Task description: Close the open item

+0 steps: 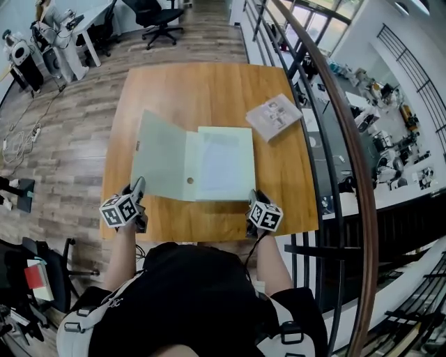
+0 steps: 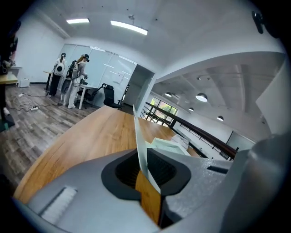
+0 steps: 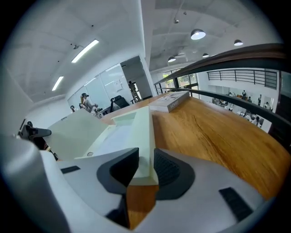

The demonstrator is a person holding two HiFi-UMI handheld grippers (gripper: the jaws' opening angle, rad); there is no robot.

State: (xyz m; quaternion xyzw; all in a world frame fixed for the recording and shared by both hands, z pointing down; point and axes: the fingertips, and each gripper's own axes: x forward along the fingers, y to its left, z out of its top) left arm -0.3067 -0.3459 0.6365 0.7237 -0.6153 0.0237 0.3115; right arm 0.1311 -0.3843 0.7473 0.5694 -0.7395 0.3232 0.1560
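A pale green file box lies open on the wooden table, with its lid folded out to the left. My left gripper is at the lid's near left corner. In the left gripper view the thin lid edge stands upright between the jaws of that gripper, which are shut on it. My right gripper is at the box's near right corner. In the right gripper view the box wall runs between the jaws of my right gripper, which stand wide.
A closed book lies at the table's far right, beyond the box. A dark railing runs close along the table's right side. An office chair and desks stand further back. The table's near edge is just behind both grippers.
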